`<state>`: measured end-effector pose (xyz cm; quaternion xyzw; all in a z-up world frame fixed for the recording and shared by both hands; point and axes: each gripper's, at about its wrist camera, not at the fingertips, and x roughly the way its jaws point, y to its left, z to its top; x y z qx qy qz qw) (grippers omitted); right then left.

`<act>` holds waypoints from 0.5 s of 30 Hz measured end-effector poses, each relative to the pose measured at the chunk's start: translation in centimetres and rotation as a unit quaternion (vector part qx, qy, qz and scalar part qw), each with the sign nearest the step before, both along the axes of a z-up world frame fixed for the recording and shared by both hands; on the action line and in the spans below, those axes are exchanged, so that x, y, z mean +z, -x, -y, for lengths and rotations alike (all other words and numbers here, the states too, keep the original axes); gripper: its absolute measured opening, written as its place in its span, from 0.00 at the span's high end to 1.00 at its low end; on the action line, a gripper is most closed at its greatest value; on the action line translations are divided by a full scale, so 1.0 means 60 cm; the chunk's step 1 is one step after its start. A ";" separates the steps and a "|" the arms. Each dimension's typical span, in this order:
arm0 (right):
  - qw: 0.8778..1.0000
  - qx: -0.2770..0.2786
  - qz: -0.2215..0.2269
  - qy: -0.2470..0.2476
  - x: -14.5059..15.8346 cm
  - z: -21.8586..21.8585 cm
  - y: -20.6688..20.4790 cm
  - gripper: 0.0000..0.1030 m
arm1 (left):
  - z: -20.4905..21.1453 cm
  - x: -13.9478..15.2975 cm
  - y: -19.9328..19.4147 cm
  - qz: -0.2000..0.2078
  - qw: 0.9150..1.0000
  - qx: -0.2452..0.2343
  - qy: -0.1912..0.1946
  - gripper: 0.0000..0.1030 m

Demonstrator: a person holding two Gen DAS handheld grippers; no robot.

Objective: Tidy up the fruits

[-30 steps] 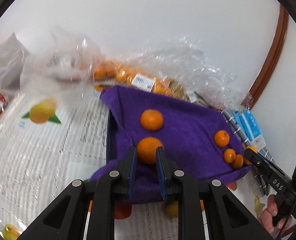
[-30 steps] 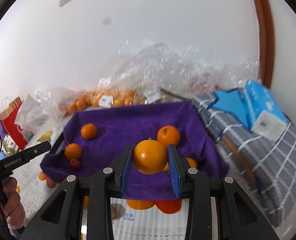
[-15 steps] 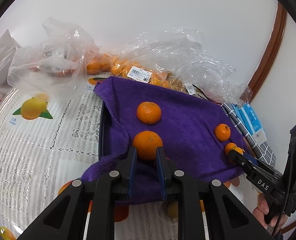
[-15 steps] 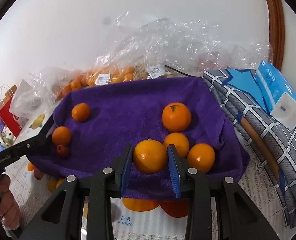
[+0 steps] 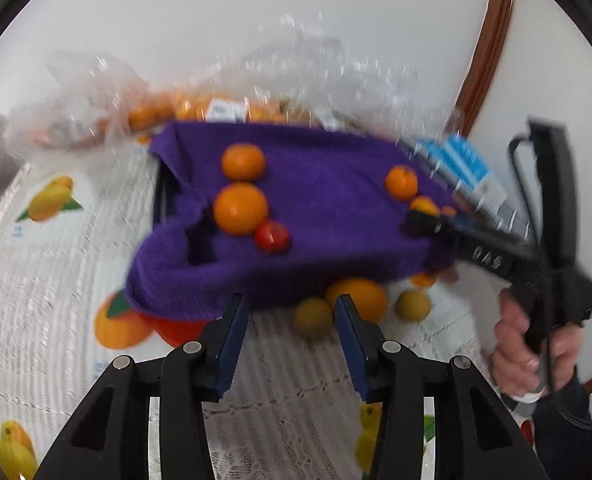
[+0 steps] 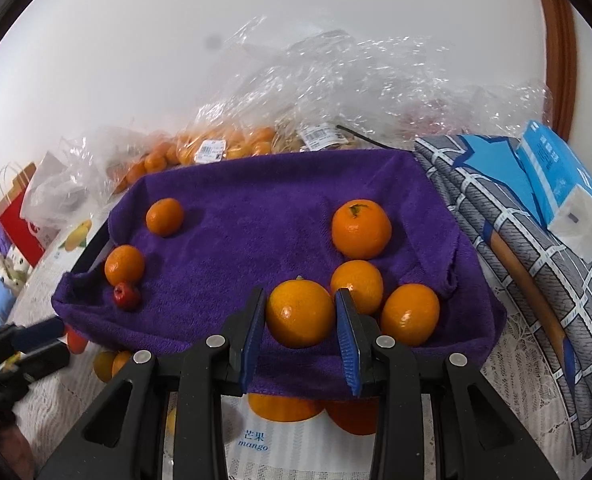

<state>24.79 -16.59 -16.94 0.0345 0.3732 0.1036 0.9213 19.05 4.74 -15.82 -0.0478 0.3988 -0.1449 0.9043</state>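
Observation:
A purple towel (image 6: pixel 264 216) covers a tray and carries the fruit. My right gripper (image 6: pixel 300 316) is shut on an orange (image 6: pixel 299 314) low over the towel's front edge, beside three other oranges (image 6: pixel 361 229). On the left lie two smaller oranges (image 6: pixel 164 216) and a small red fruit (image 6: pixel 127 295). My left gripper (image 5: pixel 292 334) is open and empty, in front of the towel's near edge (image 5: pixel 216 288). In the blurred left wrist view the two oranges (image 5: pixel 240 208) and the red fruit (image 5: pixel 272 236) lie on the towel.
Clear plastic bags of oranges (image 6: pixel 216 148) lie behind the tray. A grey checked cloth (image 6: pixel 527 272) with a blue tissue pack (image 6: pixel 559 176) is at the right. A red paper bag (image 6: pixel 16 216) stands far left. The tablecloth (image 5: pixel 56 272) has printed fruit pictures.
My left gripper has opened, left a small red fruit on the towel and drawn back. My right gripper has lowered its orange to the towel next to the others.

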 end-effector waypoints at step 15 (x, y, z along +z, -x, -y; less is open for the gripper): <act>1.000 -0.006 0.017 -0.018 0.017 0.022 0.039 0.64 | 0.007 0.029 0.013 0.022 1.000 -0.001 0.000 0.78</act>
